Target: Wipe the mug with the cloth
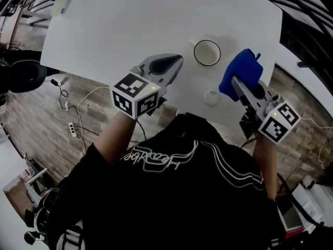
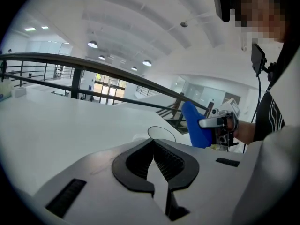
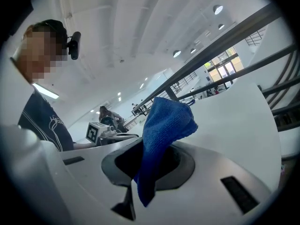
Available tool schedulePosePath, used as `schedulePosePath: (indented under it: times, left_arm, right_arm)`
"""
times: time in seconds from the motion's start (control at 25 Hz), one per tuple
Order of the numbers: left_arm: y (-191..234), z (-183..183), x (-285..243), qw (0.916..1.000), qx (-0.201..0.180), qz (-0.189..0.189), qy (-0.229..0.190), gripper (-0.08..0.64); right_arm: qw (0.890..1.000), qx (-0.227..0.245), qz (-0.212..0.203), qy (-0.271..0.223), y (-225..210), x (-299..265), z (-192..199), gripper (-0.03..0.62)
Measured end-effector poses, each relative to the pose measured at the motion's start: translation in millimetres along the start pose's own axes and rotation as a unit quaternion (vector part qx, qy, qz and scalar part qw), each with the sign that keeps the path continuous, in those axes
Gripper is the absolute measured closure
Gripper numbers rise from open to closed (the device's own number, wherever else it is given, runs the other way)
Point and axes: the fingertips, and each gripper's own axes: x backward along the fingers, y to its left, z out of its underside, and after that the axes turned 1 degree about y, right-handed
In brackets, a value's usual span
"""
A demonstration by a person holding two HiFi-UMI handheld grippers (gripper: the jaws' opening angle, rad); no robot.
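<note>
- The mug [image 1: 207, 52] stands upright on the white table [image 1: 130, 25], in the upper middle of the head view, a little right of centre. It is white with a dark rim, and its handle points to the upper left of the frame.
- In the left gripper view only the mug's rim [image 2: 161, 132] shows, as a thin oval just above the gripper's body at mid-frame.
- The left gripper [image 1: 178, 60] lies left of the mug, near it but not touching. Its jaws are pressed together with nothing between them, which the left gripper view shows plainly [image 2: 153, 143].
- The right gripper [image 1: 238, 83] is at the right of the head view, clamped on the cloth [image 1: 242, 71]. The cloth is blue and bunches up beyond the jaw tips, just right of the mug and apart from it.
- In the right gripper view the cloth [image 3: 165, 125] runs up from between the jaws, and one end hangs below them at lower centre.
- A small white round thing [image 1: 212, 97] sits on the table below the mug, close to the table's near edge.
- Each gripper carries a marker cube [image 1: 136, 94], the left one at mid-frame.
- Cables [image 1: 67, 105] trail over the wooden floor [image 1: 36, 119] at the left of the head view.
</note>
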Motion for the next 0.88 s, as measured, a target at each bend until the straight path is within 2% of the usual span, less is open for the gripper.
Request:
schedulePosePath:
  times: [0.2,0.32,0.48,0.88]
  left_arm:
    - [2.9,1.1,-29.0,0.9997,-0.014,-0.015,0.017,0.549]
    - [9.5,2.7,-53.7,0.9992,-0.016,-0.017,0.034,0.493]
    - [14.2,13.1,-63.4,0.9990,-0.016,-0.013,0.040,0.467]
    - [-5.3,19.6,-66.4,0.9971,-0.060,0.042,0.018,0.462]
  right_arm:
    - [1.000,0.019,-0.022,0.010,-20.3,11.4,-20.6,0.541]
    - [0.999,0.028,-0.037,0.023,-40.1,10.2,-35.2,0.541]
    - [0.996,0.044,-0.063,0.037,-43.2,3.0,-35.6,0.541]
    - [0.980,0.105,-0.142,0.096,-33.0,-8.4,-27.8,0.541]
